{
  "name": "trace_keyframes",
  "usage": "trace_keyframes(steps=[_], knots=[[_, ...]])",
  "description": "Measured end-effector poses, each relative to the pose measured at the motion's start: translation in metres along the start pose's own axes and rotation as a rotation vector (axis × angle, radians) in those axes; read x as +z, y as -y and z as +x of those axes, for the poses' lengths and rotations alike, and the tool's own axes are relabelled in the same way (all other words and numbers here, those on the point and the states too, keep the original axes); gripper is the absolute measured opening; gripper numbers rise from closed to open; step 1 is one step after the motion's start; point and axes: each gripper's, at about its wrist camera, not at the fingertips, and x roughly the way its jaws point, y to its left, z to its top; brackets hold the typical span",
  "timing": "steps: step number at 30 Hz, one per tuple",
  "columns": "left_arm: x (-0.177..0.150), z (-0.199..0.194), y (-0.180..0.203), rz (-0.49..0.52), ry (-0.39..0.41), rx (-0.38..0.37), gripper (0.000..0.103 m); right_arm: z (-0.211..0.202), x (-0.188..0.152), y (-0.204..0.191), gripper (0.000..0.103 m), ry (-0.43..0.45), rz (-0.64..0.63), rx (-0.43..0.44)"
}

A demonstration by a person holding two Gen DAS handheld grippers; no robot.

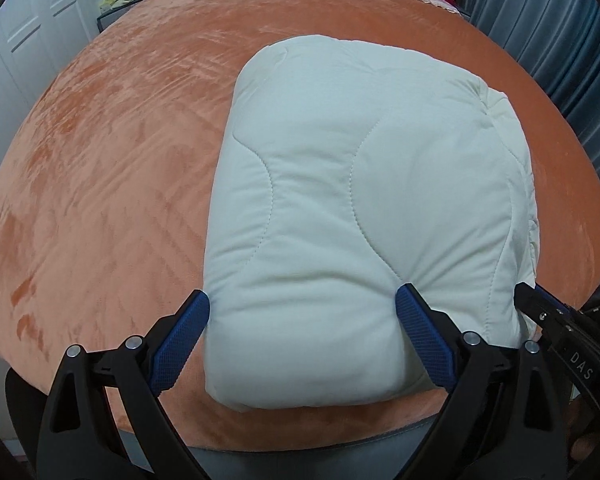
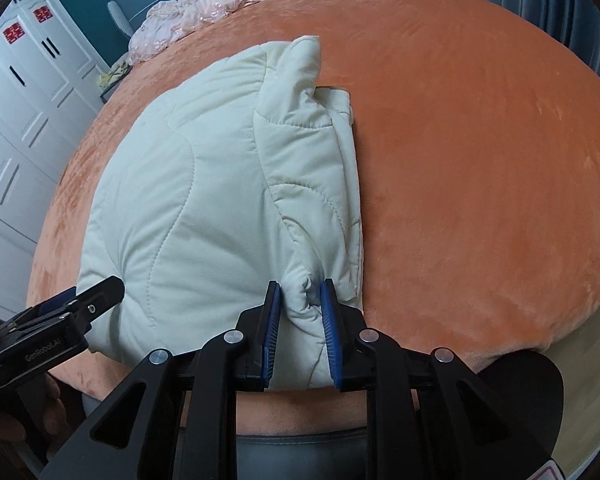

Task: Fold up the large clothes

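Observation:
A white quilted comforter lies folded into a thick bundle on the orange bed. My left gripper is open, its blue fingers spread wide on either side of the bundle's near left corner. In the right wrist view the comforter shows several stacked layers along its right edge. My right gripper is shut on a bunch of fabric at the bundle's near right corner. The left gripper also shows at the left of the right wrist view, and the right gripper shows at the right of the left wrist view.
The orange bed cover stretches wide to the right and left of the bundle. A pink lace cloth lies at the far end. White wardrobe doors stand on the left, grey curtains on the right. The bed's near edge is just below the grippers.

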Motion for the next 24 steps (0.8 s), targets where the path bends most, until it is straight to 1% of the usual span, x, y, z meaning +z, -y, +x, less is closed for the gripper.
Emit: trace_keyframes(steps=[6, 10, 14, 17, 19, 21, 23, 24], knots=[[-0.003, 0.006, 0.004, 0.006, 0.005, 0.029, 0.095, 0.010, -0.001, -0.002, 0.020, 0.001, -0.028, -0.028], [-0.004, 0.011, 0.001, -0.013, -0.001, 0.019, 0.098, 0.014, 0.000, -0.004, 0.020, 0.007, -0.050, -0.042], [-0.006, 0.014, -0.001, -0.018, 0.000, 0.015, 0.098, 0.017, -0.001, -0.004, 0.020, 0.019, -0.066, -0.050], [-0.006, 0.016, -0.003, -0.021, 0.008, 0.009, 0.098, 0.016, -0.002, -0.001, 0.020, 0.032, -0.058, -0.037], [-0.006, 0.015, -0.007, -0.037, 0.014, -0.018, 0.098, 0.012, -0.002, 0.004, 0.021, 0.042, -0.043, -0.008], [-0.004, 0.009, -0.013, -0.056, 0.013, -0.065, 0.098, 0.002, -0.003, 0.013, 0.022, 0.043, -0.014, 0.022], [0.000, 0.002, -0.024, -0.100, 0.005, -0.118, 0.098, -0.011, 0.005, 0.021, 0.024, 0.046, 0.025, 0.061], [0.005, -0.002, -0.030, -0.122, 0.013, -0.133, 0.098, -0.017, 0.010, 0.025, 0.027, 0.057, 0.048, 0.080]])
